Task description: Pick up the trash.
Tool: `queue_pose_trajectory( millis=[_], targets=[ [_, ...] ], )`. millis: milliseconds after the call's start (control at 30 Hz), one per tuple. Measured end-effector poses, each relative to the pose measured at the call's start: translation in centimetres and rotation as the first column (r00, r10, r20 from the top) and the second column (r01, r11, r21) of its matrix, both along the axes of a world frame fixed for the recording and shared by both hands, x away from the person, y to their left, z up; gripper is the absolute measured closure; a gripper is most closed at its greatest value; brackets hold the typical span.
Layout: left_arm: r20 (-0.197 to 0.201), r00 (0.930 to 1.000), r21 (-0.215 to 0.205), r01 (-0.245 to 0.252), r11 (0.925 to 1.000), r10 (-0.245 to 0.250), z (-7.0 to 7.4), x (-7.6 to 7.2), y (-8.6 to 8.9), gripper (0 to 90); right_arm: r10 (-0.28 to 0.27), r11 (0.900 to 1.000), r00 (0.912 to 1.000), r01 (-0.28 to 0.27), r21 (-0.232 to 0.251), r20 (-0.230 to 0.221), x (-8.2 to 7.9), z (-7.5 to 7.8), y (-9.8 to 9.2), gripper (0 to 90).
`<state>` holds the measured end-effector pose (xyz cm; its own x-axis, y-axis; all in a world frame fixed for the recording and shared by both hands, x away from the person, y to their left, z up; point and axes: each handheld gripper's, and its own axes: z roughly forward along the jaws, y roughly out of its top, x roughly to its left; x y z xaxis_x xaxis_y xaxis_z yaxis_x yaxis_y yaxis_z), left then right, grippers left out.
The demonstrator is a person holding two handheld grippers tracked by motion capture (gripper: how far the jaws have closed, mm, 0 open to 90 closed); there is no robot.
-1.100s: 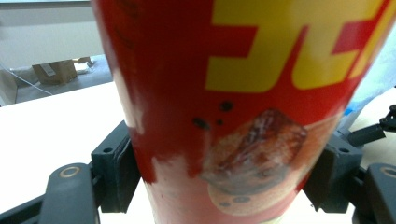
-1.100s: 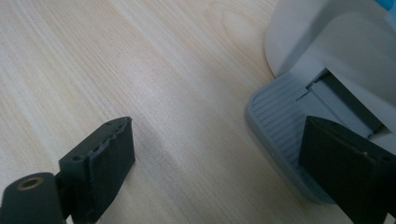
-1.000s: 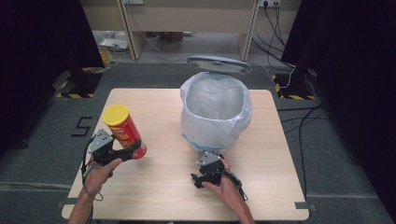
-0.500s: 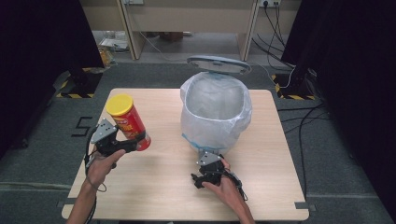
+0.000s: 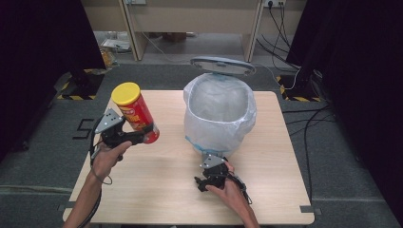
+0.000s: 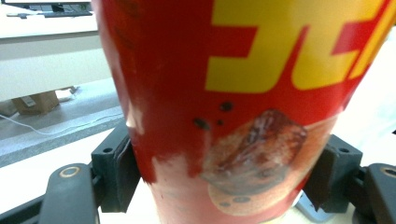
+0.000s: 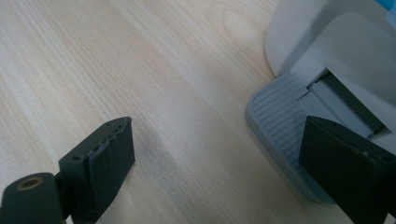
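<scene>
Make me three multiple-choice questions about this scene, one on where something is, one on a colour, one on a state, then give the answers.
1. Where is the chip can?
A. lying on the table
B. held above the table's left part
C. inside the bin

2. What colour is the can's lid?
A. yellow
B. blue
C. white

3. How does the right gripper stand?
A. shut on the can
C. shut on the bin liner
B. open, by the bin's pedal

Answers: 1 B, the left gripper clamps the can's lower part in the air, tilted. 2 A, the high view shows a yellow top. 3 B, its jaws are spread, one pad over bare wood.
</scene>
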<state>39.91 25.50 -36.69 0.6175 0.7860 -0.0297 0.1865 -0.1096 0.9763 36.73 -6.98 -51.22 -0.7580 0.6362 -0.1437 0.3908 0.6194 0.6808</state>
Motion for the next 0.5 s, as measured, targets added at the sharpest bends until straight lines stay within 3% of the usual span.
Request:
queue_pose_trajectory(
  millis=[500],
  targets=[
    [0.02, 0.999, -0.008, 0.041, 0.9991, -0.041, 3.4, 1.5, -1.3, 24.1, -0.002, 1.0, 1.0, 0.002, 0.004, -0.006, 0.0, 0.0, 0.0, 10.7]
  ],
)
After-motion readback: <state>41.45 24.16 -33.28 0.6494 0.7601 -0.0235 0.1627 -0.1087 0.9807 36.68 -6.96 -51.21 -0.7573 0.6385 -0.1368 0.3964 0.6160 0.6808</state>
